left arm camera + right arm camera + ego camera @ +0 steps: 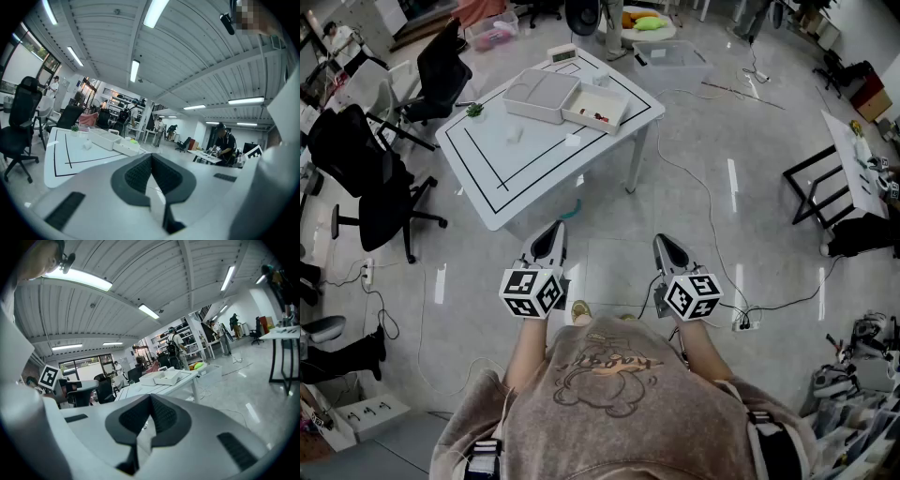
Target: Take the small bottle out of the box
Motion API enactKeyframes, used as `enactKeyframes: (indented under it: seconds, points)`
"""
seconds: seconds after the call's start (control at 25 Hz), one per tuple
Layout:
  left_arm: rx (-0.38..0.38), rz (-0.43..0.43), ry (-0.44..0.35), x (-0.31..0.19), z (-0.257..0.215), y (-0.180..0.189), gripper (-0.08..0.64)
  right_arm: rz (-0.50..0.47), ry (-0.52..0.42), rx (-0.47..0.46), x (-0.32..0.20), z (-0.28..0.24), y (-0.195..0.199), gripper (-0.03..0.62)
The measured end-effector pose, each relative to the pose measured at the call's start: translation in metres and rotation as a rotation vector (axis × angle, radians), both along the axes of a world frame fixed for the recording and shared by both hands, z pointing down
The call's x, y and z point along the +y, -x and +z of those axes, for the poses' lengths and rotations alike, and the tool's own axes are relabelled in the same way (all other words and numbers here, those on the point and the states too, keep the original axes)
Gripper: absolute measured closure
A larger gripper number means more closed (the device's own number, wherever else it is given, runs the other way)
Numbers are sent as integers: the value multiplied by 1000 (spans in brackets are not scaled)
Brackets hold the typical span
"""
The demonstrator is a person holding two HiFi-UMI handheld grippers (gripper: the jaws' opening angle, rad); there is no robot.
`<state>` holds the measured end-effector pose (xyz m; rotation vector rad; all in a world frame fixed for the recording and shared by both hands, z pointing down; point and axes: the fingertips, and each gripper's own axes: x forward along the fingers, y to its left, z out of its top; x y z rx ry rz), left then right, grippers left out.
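A wide glossy floor [741, 141] lies open between the person and a white table [534, 159] marked with a black border line. Black office chairs [366, 183] crowd the table's left side, while its near and right edges stand free. An open white box [546, 96] sits by the far edge; the small bottle is too small to make out. The left gripper [551, 234] and right gripper [667, 246] hang near the body, well short of the table, jaws closed on nothing.
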<state>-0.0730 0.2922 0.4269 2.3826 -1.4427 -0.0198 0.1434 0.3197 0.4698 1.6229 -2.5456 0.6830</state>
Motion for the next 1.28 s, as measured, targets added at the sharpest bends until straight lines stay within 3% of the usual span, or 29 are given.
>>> enactKeyframes:
  seconds: [0.32,0.56,0.92,1.28]
  points:
    - [0,17,3,-9,0,3,552,6,5,3,-9,0,7,595]
    - [-5,57,6,-18,1,9,552,33,-1,-45,-21,0,20,595]
    - [4,153,-8,-42,11,30,552,74,-22,-1,-38,4,55,595]
    - [28,184,-19,-68,12,48,552,120,-10,-5,-50,6,72,595]
